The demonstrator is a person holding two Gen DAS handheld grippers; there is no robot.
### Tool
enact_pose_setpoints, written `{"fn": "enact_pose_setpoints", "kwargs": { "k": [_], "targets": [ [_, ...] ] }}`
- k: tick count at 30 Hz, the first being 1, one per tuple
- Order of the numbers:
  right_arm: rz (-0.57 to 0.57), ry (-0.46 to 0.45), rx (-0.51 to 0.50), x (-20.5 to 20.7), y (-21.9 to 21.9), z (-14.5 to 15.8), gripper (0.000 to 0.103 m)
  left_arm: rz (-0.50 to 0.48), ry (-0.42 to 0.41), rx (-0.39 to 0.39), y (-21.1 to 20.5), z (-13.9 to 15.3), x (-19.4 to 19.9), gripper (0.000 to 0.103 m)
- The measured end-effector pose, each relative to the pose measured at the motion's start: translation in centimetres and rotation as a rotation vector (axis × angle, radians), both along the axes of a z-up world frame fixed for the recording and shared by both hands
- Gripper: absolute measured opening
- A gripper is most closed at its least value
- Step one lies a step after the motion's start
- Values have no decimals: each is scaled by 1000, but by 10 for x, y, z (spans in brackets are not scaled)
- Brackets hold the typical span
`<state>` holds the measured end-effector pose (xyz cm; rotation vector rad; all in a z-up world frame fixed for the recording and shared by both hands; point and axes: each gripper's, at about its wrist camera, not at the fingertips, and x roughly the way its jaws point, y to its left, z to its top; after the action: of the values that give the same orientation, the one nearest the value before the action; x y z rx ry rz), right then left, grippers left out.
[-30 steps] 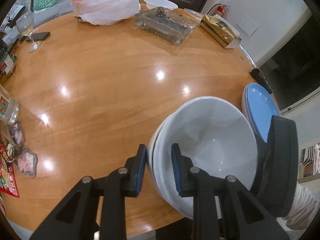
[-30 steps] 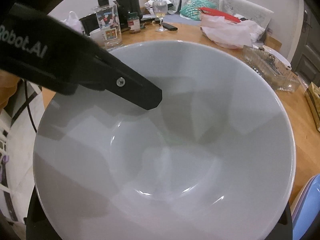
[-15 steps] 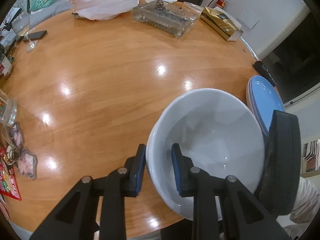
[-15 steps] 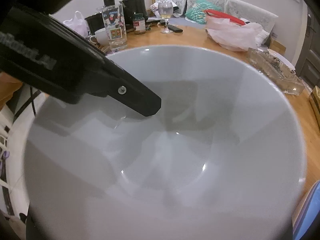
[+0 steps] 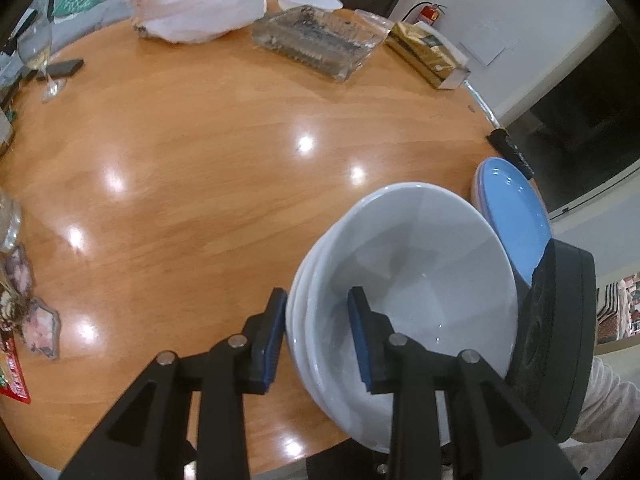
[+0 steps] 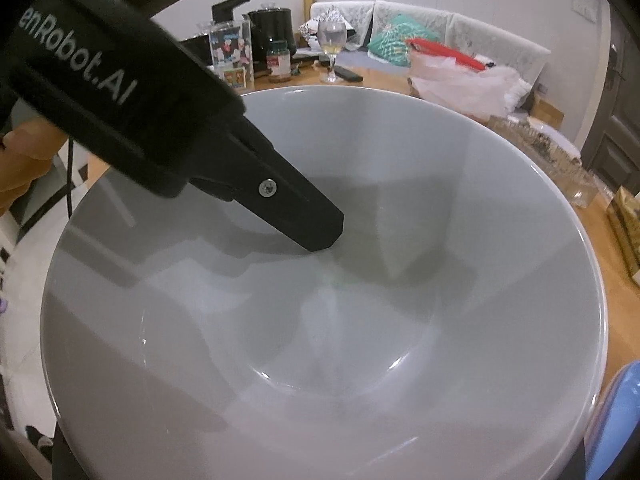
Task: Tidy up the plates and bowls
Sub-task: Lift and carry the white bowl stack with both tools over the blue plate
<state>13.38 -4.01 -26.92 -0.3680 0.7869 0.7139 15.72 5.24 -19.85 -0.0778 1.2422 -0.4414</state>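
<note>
At the table's [image 5: 208, 168] near right edge, the left gripper [image 5: 316, 332] straddles the rim of the stacked white bowls [image 5: 420, 280], jaws spread. Blue plates [image 5: 516, 212] lie just beside. The right gripper's [image 5: 560, 328] grip can't be made out.

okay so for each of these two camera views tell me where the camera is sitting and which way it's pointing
Left wrist: rides the left gripper, facing across the wooden table toward the door; its fingers straddle the rim of the stacked white bowls, the right gripper's body and a sleeve at right.
Right wrist: sits at the bowls' opposite rim, facing toward the sofa; white bowls fill it, the left gripper's inner finger and a hand crossing.
Shared: bowls, blue plate, wine glass.
</note>
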Motion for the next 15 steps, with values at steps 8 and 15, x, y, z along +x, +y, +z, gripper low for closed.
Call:
{"fn": "enact_pose_setpoints", "kwargs": {
  "k": [8, 15],
  "targets": [
    [-28, -48, 37, -3, -14, 36, 101, -14, -85, 25, -12, 44, -9, 27],
    [-56, -79, 59, -10, -33, 55, 101, -26, -122, 43, -34, 70, -16, 27]
  ]
}}
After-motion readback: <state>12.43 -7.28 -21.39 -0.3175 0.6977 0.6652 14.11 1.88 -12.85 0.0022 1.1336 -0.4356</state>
